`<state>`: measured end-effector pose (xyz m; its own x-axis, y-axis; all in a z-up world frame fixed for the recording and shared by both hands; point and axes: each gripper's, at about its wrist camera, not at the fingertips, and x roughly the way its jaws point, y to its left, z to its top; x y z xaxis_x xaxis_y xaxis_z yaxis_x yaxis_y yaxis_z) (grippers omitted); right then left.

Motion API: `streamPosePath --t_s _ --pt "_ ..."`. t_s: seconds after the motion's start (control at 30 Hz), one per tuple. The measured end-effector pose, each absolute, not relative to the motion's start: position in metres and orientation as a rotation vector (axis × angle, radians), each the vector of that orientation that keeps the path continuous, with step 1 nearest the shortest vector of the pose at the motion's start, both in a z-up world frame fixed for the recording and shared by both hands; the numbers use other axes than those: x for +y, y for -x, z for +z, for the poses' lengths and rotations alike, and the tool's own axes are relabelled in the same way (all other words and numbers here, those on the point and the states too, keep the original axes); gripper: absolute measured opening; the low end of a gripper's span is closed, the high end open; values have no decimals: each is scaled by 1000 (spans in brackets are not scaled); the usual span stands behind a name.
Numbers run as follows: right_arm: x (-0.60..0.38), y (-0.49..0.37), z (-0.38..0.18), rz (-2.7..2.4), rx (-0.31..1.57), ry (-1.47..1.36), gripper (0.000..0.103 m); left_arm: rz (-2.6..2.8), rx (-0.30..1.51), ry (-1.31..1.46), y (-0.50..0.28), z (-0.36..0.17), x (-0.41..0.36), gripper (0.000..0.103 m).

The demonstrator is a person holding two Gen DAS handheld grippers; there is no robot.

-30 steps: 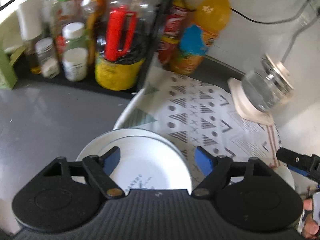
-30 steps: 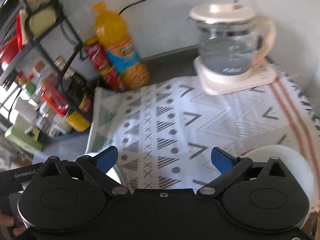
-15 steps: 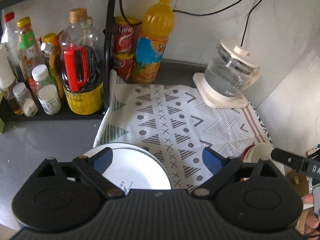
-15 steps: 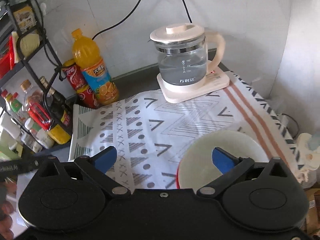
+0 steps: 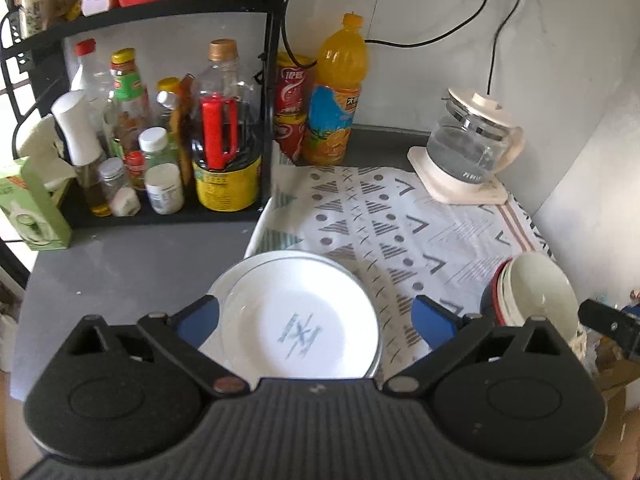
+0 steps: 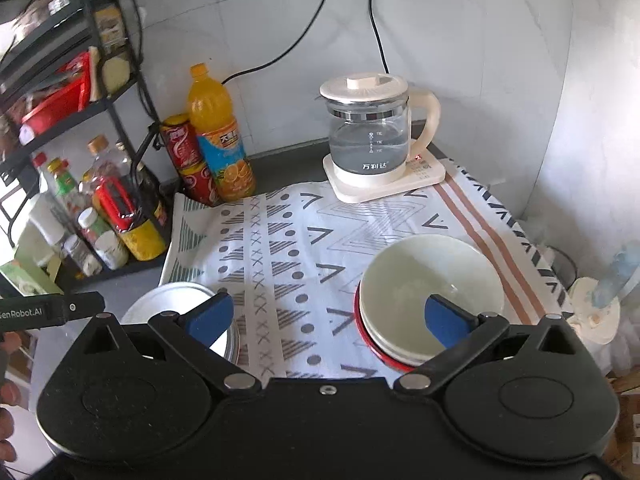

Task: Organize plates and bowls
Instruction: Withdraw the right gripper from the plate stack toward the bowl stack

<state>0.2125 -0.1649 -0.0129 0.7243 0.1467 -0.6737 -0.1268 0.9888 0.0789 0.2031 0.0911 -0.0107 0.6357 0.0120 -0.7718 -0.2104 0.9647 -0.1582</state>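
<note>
"GenRobot.AI" on the left tool [image 6: 48, 312]

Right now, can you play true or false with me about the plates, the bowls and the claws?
1. The white plates sit in a stack at the left edge of the patterned cloth. True.
2. The left claw is squeezing a plate. False: its jaws have just been opening and stand wide, touching nothing.
3. The pale bowl sits nested on top of a red-rimmed bowl. True.
4. The right claw is carrying a bowl. False: it is open and empty.
5. The glass kettle has no lid. False: a cream lid covers it.
</note>
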Motion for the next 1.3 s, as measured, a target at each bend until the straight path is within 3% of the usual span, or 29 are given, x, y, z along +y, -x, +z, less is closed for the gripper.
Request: streamPosePath --t_s 0.67,1.3 --pt "-139 -97 -15 121 706 -8 103 88 770 143 -94 7 86 103" --pt "-136 -63 -6 140 681 -51 103 70 767 117 -50 11 87 103"
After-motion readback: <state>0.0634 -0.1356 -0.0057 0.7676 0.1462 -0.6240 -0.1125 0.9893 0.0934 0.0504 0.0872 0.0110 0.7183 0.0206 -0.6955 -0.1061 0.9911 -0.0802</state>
